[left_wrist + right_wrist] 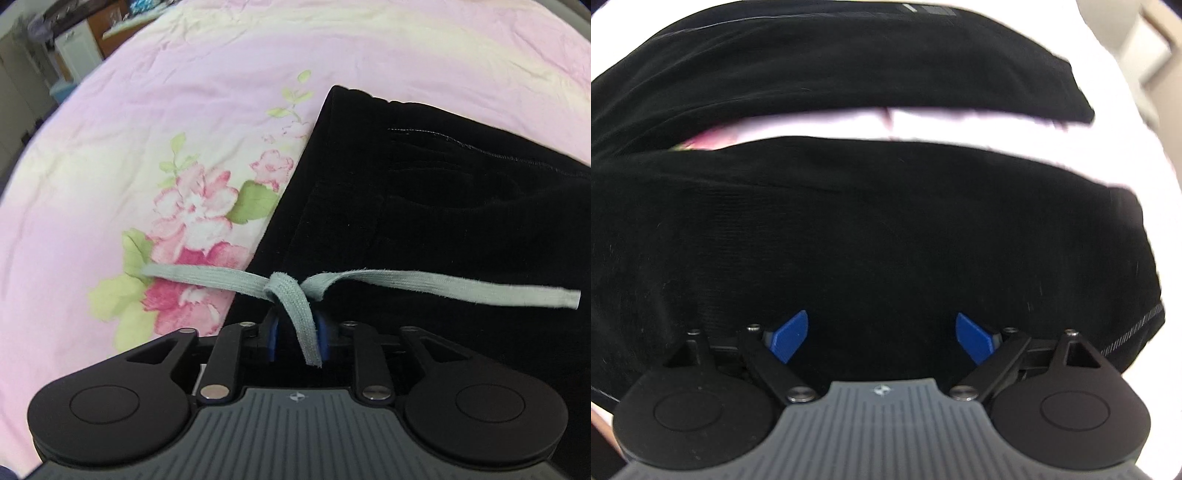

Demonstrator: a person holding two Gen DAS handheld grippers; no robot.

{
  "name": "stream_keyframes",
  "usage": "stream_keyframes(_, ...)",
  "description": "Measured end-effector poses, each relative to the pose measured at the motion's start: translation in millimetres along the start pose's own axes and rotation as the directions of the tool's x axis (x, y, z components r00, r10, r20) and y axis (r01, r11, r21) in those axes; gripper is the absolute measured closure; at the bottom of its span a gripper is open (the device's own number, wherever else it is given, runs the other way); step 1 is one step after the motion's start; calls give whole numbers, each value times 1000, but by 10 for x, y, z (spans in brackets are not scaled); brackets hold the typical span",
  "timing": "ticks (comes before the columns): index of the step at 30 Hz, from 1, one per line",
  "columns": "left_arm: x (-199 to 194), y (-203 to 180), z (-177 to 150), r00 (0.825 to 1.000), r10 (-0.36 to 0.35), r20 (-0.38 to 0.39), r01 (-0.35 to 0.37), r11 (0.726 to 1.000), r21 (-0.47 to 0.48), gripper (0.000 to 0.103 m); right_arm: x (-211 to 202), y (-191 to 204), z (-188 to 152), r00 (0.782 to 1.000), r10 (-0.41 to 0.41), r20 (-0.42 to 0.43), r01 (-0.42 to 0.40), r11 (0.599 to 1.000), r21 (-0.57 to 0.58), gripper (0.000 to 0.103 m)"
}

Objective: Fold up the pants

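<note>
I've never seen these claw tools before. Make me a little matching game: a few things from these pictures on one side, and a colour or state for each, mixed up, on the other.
Things:
1. pants
2. drawstring
3. bedsheet
4. right claw

Descriptions:
A. pink with a flower print
B. wide open, nothing between its blue pads
C. black, lying on the bed
D. pale grey-green, knotted

Pairs: 1-C, 2-D, 3-A, 4-B

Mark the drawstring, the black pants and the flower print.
drawstring (284,286): left wrist view, on its knot.
black pants (424,206): left wrist view, on the flat fabric.
flower print (195,206): left wrist view, on the big pink bloom.
</note>
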State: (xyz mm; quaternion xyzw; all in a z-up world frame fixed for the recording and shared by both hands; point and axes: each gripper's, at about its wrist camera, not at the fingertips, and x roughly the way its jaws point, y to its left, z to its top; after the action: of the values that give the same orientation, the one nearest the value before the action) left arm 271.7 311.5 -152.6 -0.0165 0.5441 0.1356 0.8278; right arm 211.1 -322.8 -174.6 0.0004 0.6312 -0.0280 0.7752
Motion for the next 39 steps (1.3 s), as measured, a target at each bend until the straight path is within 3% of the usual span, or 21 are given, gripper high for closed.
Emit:
stream_keyframes(2, -193, -34, -1, 998, 62, 23, -63, 996, 63, 51, -34, -155, -1, 999, 36, -13, -36, 998, 60, 19)
stream_keyframes(3, -304, -19, -24, 996, 74, 44, -78, 993, 86, 50, -62, -213, -5, 999, 45, -12, -44, 996, 75, 19)
stream_keyframes(7, -775, 51, -193, 994, 33, 100, -48, 987, 152, 47, -270, -511, -30, 999, 36, 11, -37, 996, 86, 19)
stream_keyframes(9, -1034, -4, -331, 991, 17, 132, -48, 970, 237, 47, -378, -652, -59, 999, 17, 27, -19, 995, 93, 19)
stream_keyframes(11, -1229, -107, -502, 989, 12, 149, -65, 934, 353, 47, -501, -771, -96, 999, 5, 53, -9, 997, 75, 20)
stream_keyframes(15, -1438, -293, -876, 988, 3, 153, -89, 826, 556, 46, -651, -921, -186, 997, -10, 79, 12, 1000, -29, 24)
stream_keyframes(19, -1420, -446, -1208, 993, 15, 121, -98, 687, 720, 45, -717, -1025, -278, 997, -14, 76, 29, 979, -202, 31)
stream_keyframes(23, -1285, -631, -1551, 992, 67, 107, -126, 504, 854, 44, -802, -1091, -403, 994, -25, 102, 58, 942, -331, 31)
stream_keyframes(28, -941, -829, -1834, 982, 119, 150, -179, 289, 941, 37, -813, -1074, -467, 993, -48, 105, 93, 872, -481, 32)
stream_keyframes(33, -603, -1005, -2145, 968, 129, 217, -222, 28, 975, 29, -766, -1074, -646, 996, -41, 82, 85, 746, -660, 31)
stream_keyframes(36, -493, -1021, -2319, 960, 83, 267, -258, -112, 960, 25, -734, -1015, -828, 996, -56, 65, 86, 619, -781, 31)
stream_keyframes(38, -396, -1026, -2405, 952, 66, 298, -284, -172, 943, 22, -640, -997, -912, 996, -66, 62, 88, 536, -840, 32)
stream_keyframes(39, -357, -1022, -2422, 952, 59, 299, -285, -180, 942, 22, -621, -971, -952, 996, -60, 65, 86, 500, -862, 32)
